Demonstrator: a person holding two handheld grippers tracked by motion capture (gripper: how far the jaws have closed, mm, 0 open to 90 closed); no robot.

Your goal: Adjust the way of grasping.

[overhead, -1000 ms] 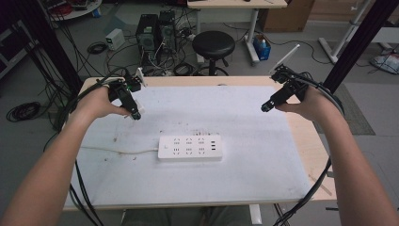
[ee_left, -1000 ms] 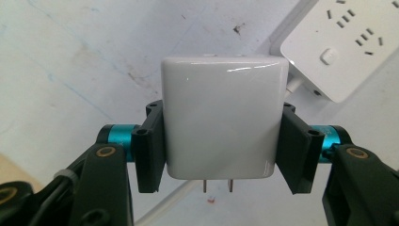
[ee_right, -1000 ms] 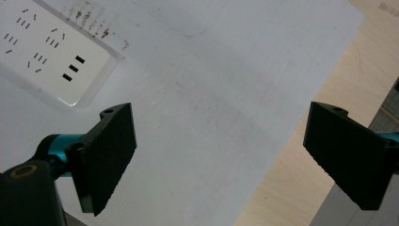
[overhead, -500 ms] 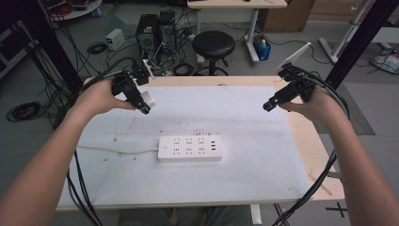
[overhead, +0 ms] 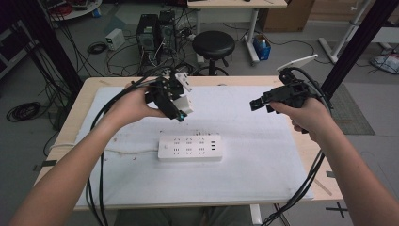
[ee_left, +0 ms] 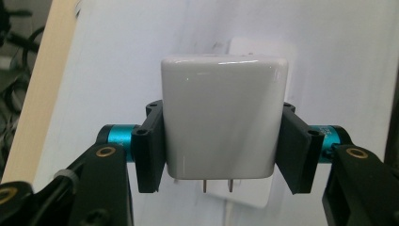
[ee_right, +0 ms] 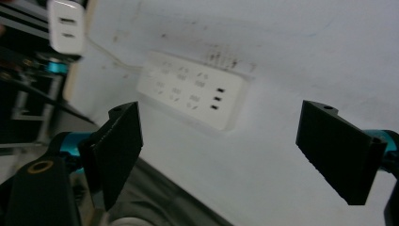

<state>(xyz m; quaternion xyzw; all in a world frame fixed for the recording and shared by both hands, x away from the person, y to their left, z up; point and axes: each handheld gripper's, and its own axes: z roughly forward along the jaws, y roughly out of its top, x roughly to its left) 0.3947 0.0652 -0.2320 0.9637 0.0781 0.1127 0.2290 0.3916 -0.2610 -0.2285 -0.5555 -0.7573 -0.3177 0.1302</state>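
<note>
We see the left forearm reach in from the lower left, wrist raised, so that the left gripper (overhead: 175, 104) hangs above the far left part of the white mat (overhead: 263, 174), its jaws pointing down and toward us. The pads are pinched on the two flat sides of a white charger (ee_left: 224, 120), which sits squarely between them. In the left gripper view the charger is a glossy, rounded block with soft corners, and its two metal prongs (ee_left: 218, 186) stick out of the face nearest the camera, back toward the gripper's body. From the right gripper view, the charger's far face shows two slots, one above the other.

The right forearm comes in from the lower right, hand lifted over the far right edge of the mat. The right gripper (overhead: 258, 104) points left, toward the left gripper, well apart from it. Its jaws stand spread with nothing between them, and they have just been closing a little.

The white power strip (overhead: 189, 148) lies flat on the mat, below and in front of the left gripper, nearer to us than both grippers. Its cord (overhead: 127, 150) runs off toward the left side.
</note>
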